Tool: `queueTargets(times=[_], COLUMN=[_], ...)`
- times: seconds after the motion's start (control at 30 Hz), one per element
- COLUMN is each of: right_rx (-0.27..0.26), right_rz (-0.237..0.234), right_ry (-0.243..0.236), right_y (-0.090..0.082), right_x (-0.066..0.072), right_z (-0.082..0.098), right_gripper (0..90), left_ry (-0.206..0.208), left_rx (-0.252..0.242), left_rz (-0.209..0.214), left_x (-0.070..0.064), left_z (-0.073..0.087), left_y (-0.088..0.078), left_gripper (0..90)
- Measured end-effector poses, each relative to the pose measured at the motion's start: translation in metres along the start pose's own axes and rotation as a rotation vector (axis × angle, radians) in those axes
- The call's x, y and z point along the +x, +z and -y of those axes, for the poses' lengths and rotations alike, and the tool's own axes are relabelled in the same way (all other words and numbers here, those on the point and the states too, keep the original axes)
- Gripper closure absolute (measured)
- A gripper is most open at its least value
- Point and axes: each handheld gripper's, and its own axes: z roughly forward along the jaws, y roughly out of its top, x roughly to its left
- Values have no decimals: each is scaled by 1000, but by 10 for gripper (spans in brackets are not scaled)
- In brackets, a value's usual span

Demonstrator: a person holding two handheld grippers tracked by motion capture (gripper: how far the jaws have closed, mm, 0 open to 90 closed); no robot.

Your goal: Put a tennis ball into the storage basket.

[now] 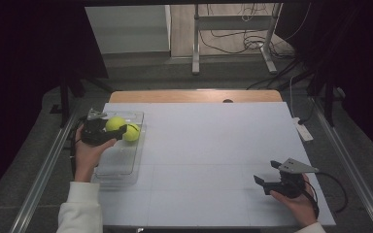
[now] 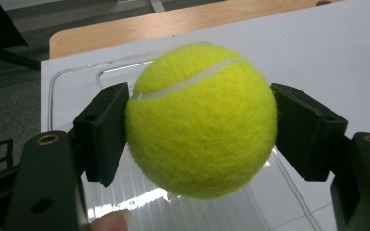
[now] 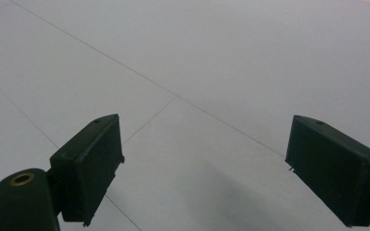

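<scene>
At the left of the high view, the left claw [image 1: 119, 130] is closed on a tennis ball [image 1: 115, 124], held over the far end of a clear plastic tray [image 1: 118, 167] on the counter [image 1: 209, 145]; a second tennis ball [image 1: 132, 132] sits just beside it, toward the right, inside the tray. In the left gripper view the two black pads press the ball [image 2: 201, 120] at opposite sides, near its widest girth. The ball looks light, springy and felt-covered, so it probably grips well and gives a little; a hold across the middle is the safe one, since off-centre pads could squeeze it out. Being round, it has no long axis; its white seam runs slantwise across the upper face. At the lower right, the right claw [image 1: 267, 172] stands wide open and empty over bare counter
</scene>
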Motion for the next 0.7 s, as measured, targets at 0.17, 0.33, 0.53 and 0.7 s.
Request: queueTargets(times=[0.17, 0.33, 0.53, 0.7], right_rx=[1, 2, 2, 2], right_rz=[-1, -1, -5, -7], right_ry=[0, 0, 1, 0], right_y=[0, 0, 0, 0], right_x=[0, 0, 0, 0], right_z=[0, 0, 0, 0], right_gripper=[128, 128, 128, 128], left_ry=[-1, 2, 1, 1], left_rx=[26, 50, 68, 88], left_rz=[-18, -23, -25, -23], left_x=[3, 5, 6, 7], left_z=[3, 4, 6, 7], left_y=[3, 7, 8, 11], left_gripper=[268, 268, 268, 267])
